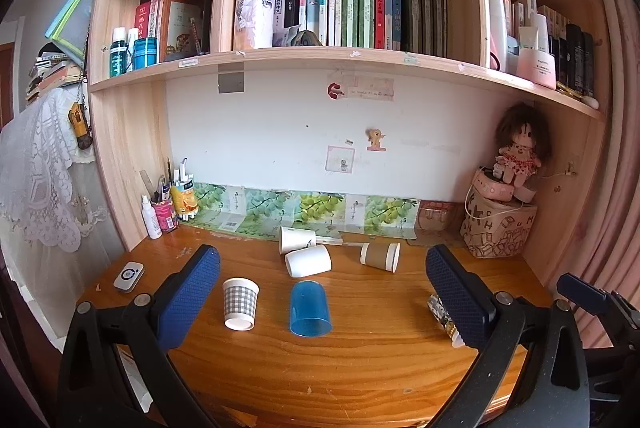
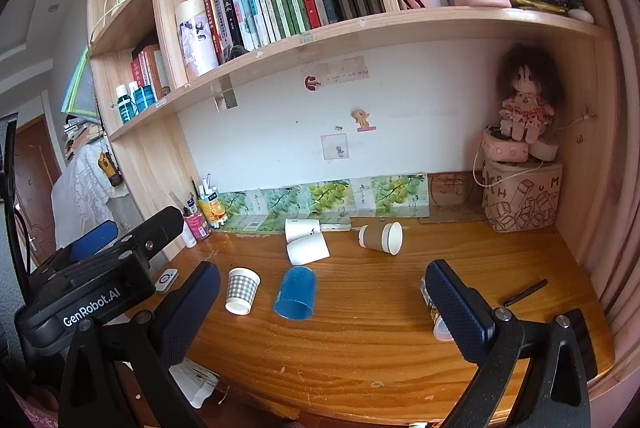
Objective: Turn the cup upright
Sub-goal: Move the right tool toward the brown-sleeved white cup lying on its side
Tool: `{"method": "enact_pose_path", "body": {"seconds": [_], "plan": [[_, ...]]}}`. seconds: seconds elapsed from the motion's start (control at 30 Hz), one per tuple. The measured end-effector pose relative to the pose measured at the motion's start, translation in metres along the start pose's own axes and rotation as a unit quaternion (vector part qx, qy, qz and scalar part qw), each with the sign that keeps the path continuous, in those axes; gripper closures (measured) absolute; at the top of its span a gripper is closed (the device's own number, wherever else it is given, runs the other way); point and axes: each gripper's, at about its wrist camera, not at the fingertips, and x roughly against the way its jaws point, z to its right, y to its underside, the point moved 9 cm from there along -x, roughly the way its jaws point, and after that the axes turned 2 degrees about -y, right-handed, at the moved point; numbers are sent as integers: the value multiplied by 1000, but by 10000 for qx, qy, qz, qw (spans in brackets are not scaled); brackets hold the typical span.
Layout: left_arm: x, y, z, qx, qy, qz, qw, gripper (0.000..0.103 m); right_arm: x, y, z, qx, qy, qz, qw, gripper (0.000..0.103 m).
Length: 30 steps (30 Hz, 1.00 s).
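Observation:
Several cups sit on the wooden desk (image 1: 360, 360). A blue plastic cup (image 1: 310, 308) stands upside down at the centre; it also shows in the right wrist view (image 2: 295, 293). A grey checked cup (image 1: 240, 304) stands upside down left of it (image 2: 241, 290). Two white cups (image 1: 308, 260) and a brown-sleeved cup (image 1: 380, 256) lie on their sides further back. A patterned cup (image 2: 434, 312) lies partly hidden behind the right finger. My left gripper (image 1: 320, 292) is open, above the desk's front. My right gripper (image 2: 320, 296) is open and empty too.
A pen holder and spray bottle (image 1: 164, 212) stand at the back left, a small white device (image 1: 129, 276) lies near the left edge. A patterned bag with a doll (image 1: 500, 224) fills the back right corner. A dark pen (image 2: 525, 292) lies at right. Bookshelves hang overhead.

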Motion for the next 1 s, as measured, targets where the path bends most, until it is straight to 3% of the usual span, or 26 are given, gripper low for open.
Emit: {"method": "enact_pose_path", "body": {"seconds": [0.53, 1.0], "plan": [[18, 7, 14, -379, -189, 16, 9991, 0, 13, 14, 8, -305, -252, 157, 9991, 0], [8, 16, 23, -379, 54, -336, 9987, 0, 13, 23, 17, -507, -203, 43, 9985, 0]]}}
